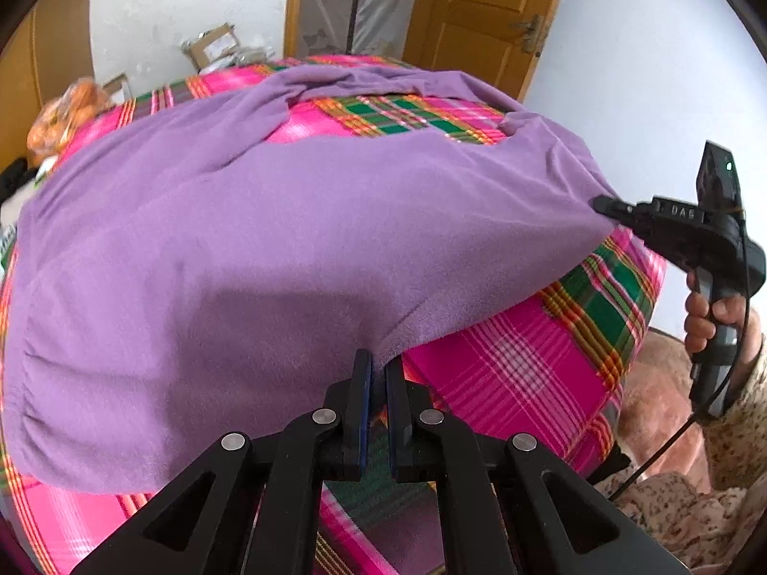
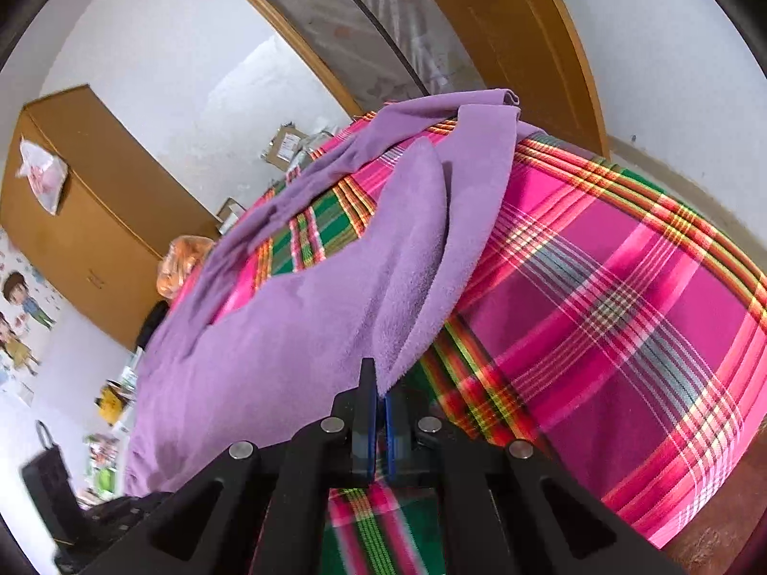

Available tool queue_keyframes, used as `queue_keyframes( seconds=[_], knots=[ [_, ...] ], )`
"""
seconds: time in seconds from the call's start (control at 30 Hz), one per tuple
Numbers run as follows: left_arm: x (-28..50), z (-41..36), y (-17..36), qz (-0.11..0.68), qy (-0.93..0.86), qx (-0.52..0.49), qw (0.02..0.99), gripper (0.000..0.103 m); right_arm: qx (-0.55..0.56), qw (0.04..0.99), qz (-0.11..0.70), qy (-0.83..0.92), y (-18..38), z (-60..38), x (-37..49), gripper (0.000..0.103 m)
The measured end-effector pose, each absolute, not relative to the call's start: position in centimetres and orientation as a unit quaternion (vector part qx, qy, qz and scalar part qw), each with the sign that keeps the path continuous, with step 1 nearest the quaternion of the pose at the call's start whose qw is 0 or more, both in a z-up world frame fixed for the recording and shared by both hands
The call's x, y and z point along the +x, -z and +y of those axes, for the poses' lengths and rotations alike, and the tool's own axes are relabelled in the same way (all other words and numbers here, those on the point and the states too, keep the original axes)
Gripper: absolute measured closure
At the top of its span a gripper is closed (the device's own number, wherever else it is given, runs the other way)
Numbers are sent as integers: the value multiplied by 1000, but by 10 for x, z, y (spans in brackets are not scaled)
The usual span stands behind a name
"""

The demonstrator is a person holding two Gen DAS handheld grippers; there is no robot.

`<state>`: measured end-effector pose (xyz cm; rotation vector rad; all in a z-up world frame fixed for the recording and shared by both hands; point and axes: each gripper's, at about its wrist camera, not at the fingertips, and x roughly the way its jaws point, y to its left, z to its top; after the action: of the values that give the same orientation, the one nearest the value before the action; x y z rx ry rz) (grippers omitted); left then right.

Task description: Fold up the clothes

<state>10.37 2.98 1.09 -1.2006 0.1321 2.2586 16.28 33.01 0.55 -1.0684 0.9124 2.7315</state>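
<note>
Grippers pinching the near hem of a purple garment (image 1: 249, 249), fold barely begun.

Closest in, the left gripper (image 1: 377, 373) and right gripper (image 2: 379, 395) are each clamped on the garment's near edge, which lies spread over the pink plaid bedspread (image 2: 623, 287). Farther off, its sleeves sit bunched and crooked; no clean fold shows yet, so I judge nearly all the folding remains.

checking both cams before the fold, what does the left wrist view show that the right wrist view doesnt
Only the left wrist view shows the right gripper from outside, shut on the purple fleece garment, and the person's hand on its handle. Only the right wrist view shows the brown wooden cabinet and cartoon wall stickers. Both show the garment on the pink plaid bedsheet, each camera's own gripper pinching it, the left gripper too.
</note>
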Motion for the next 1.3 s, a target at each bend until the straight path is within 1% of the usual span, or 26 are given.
queue_keyframes(
  seconds=[0.07, 0.13, 0.17, 0.27, 0.3, 0.43, 0.47, 0.5, 0.57, 0.67, 0.73, 0.87, 0.93, 0.97, 1.1, 1.2, 1.27, 1.3],
  knots=[
    [104, 27, -11, 42, -844, -451, 287, 98, -351, 40, 281, -892, -4, 326, 162, 100],
    [102, 22, -11, 26, -841, -458, 286, 97, -350, 40, 283, -892, -4, 328, 163, 100],
    [102, 19, -11, 18, -839, -462, 286, 93, -350, 40, 285, -892, -4, 329, 163, 100],
    [98, -2, -11, -26, -833, -478, 278, 93, -354, 42, 288, -889, -1, 331, 163, 100],
    [98, -13, -12, -42, -836, -476, 271, 89, -356, 43, 290, -887, 0, 332, 163, 100],
    [99, -60, -21, -84, -860, -458, 209, 85, -360, 46, 296, -883, 4, 331, 162, 100],
    [99, -74, -22, -97, -865, -456, 187, 81, -361, 46, 297, -883, 4, 331, 162, 100],
    [98, -89, -23, -114, -869, -454, 164, 79, -361, 46, 299, -882, 5, 331, 162, 100],
    [96, -119, -24, -153, -871, -451, 118, 77, -362, 46, 303, -880, 6, 332, 162, 100],
    [100, -160, -21, -203, -871, -445, 44, 67, -364, 47, 306, -879, 6, 333, 162, 100],
    [104, -184, -15, -242, -863, -443, 7, 67, -365, 49, 304, -879, 6, 332, 162, 100],
    [108, -205, -5, -279, -849, -447, -35, 66, -366, 51, 303, -879, 6, 330, 161, 100],
    [110, -212, -1, -302, -844, -442, -37, 64, -366, 52, 304, -878, 6, 330, 161, 100],
    [109, -212, 0, -306, -843, -442, -33, 60, -366, 53, 304, -878, 6, 330, 161, 100],
    [103, -211, 0, -325, -835, -444, -19, 55, -365, 55, 304, -878, 6, 329, 160, 99],
    [97, -213, 3, -348, -829, -436, -24, 55, -365, 56, 305, -878, 6, 328, 159, 99],
    [96, -222, 7, -401, -812, -423, -24, 55, -366, 57, 304, -878, 6, 327, 159, 99],
    [98, -226, 9, -421, -805, -417, -25, 57, -366, 57, 303, -878, 5, 326, 158, 99]
  ],
)
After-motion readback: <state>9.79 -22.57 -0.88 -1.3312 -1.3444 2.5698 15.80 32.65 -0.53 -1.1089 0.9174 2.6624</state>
